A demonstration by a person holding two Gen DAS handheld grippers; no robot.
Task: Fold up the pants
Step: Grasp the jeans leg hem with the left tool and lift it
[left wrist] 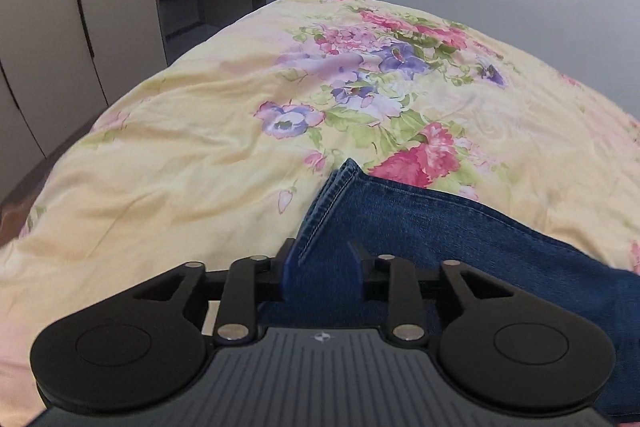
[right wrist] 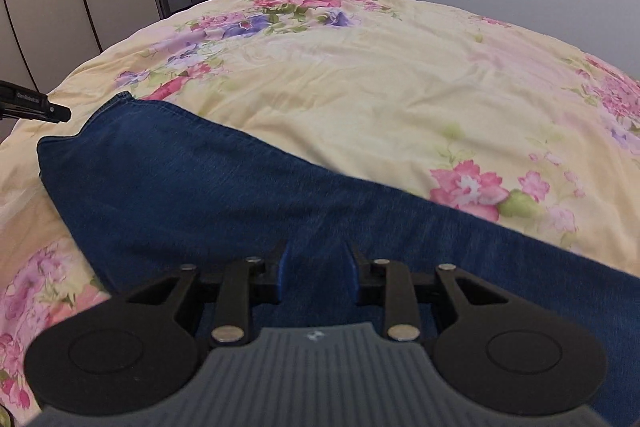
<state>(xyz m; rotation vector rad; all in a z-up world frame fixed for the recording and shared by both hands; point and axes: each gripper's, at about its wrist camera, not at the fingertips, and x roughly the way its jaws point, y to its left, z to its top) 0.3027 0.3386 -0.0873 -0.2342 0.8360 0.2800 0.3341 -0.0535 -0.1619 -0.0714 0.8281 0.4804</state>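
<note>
Pants (right wrist: 208,187) lie flat across the floral bed (right wrist: 360,87), hem at the left. The left claw (left wrist: 322,263) stands spread around the hem edge, not pinching; the right claw (right wrist: 316,267) stands parted over denim, with no visible grip. Pinch both layers before lifting, keeping the hem corners aligned.

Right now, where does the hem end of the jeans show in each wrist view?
Left wrist: hem end of the jeans at centre, just beyond the left gripper.
Right wrist: the same hem at far left, well ahead of the right gripper.
Shared landmark: the purple flowers on the bedspread.
</note>
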